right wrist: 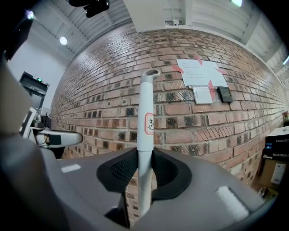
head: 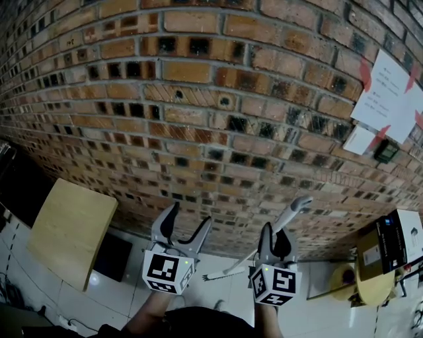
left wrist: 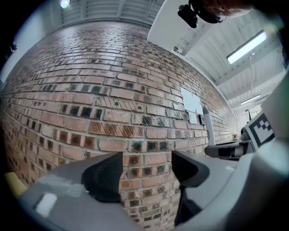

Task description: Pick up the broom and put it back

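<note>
A bare, hall-like workshop or test space rather than a home: a raw brick wall (head: 198, 99) is filling the far side, with paper notices (head: 390, 99) hanging taped at its right. Overhead, a ribbed metal ceiling (left wrist: 99, 11) is running beside a broad white beam (left wrist: 171, 27), and a strip light (left wrist: 246, 45) is glowing. Below, a pale tiled floor (head: 119, 297) is carrying loose cables (head: 12, 285) at the near left, a plain wooden tabletop (head: 69, 231) is standing at the left, and a cardboard box (head: 383, 247) is sitting at the right.
</note>
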`<state>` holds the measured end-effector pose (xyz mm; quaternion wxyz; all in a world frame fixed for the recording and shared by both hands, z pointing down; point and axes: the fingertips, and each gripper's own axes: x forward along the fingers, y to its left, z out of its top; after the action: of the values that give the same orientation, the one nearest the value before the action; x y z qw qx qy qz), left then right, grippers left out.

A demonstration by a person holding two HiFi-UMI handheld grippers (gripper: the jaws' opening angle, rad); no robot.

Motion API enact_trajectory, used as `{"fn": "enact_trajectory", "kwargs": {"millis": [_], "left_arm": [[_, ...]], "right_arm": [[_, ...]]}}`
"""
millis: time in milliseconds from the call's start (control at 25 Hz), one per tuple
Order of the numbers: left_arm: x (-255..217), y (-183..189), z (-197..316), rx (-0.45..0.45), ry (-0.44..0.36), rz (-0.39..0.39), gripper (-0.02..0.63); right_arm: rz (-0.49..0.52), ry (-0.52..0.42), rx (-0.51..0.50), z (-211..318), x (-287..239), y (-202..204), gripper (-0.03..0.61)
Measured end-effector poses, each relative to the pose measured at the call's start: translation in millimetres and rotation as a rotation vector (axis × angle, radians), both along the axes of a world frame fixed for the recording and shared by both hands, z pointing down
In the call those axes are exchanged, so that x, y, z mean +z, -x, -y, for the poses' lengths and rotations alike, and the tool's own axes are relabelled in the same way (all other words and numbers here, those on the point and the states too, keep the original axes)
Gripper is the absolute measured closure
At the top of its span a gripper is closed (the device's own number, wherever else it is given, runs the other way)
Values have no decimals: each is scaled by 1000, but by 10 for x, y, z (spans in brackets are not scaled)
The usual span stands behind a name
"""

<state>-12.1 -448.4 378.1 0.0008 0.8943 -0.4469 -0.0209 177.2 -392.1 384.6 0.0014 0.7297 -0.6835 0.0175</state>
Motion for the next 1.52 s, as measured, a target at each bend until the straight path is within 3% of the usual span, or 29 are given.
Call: {"fn": "enact_trajectory", "kwargs": {"millis": [920, 1200, 1520], "left_arm": [[128, -145, -55, 31, 15, 31, 273], [307, -590, -101, 118, 50, 64, 274], [569, -1521, -282, 297, 100, 119, 275]], "right_arm": [[5, 38, 37, -80, 193, -165, 483], [28, 54, 92, -230, 371, -513, 483], [53, 106, 198, -587, 636, -1210, 483]]}}
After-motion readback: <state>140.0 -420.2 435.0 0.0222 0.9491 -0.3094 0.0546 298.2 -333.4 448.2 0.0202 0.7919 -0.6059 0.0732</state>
